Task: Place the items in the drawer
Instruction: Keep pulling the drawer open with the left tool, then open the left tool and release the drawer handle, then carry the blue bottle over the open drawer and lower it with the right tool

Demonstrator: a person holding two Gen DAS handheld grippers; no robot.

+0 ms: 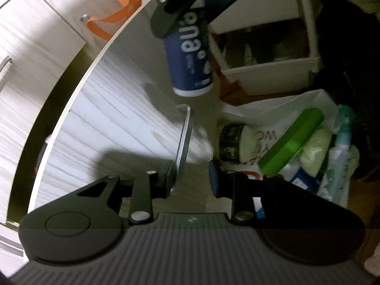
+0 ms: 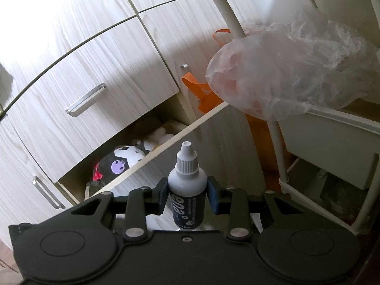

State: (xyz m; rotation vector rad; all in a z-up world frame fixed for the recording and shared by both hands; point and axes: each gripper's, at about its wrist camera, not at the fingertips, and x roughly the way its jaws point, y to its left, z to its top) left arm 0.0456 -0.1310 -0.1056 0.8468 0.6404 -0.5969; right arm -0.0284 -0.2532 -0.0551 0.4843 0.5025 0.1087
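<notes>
**Both claws closed, one on the handle and one on the bottle**

Our left claw (image 1: 190, 178) is nearly shut around the drawer's metal handle (image 1: 184, 140). The handle bar passes just inside the left finger (image 1: 166, 180), while the blue pad of the other finger (image 1: 213, 180) stands a little off it, so we cannot say the bar is pinched from both sides. Our right claw (image 2: 187, 194) is clamped on a small bottle (image 2: 187, 185), its blue pads pressing the white body on either side. The bottle stands upright in the grip, with a ribbed white cap and nozzle on top and a dark label below the pads.

From the left wrist we see that same bottle (image 1: 190, 64) hanging in the right claw (image 1: 187, 14) above the pale wood drawer front (image 1: 118, 109), near the handle but apart from it.

The drawer (image 2: 152, 156) is pulled part way out. Inside it lies a black and white plush toy (image 2: 118, 163) with a purple skull mark and a red bow, and some white soft things behind it. The bottle is outside the drawer, in front of its top edge.

Beside the drawer we see an orange strap (image 2: 201, 90), a crumpled clear bag (image 2: 296, 68) on a white rack (image 2: 280, 161), and a bin on the floor holding pale green yarn (image 1: 239, 142) and a green box (image 1: 292, 140).
</notes>
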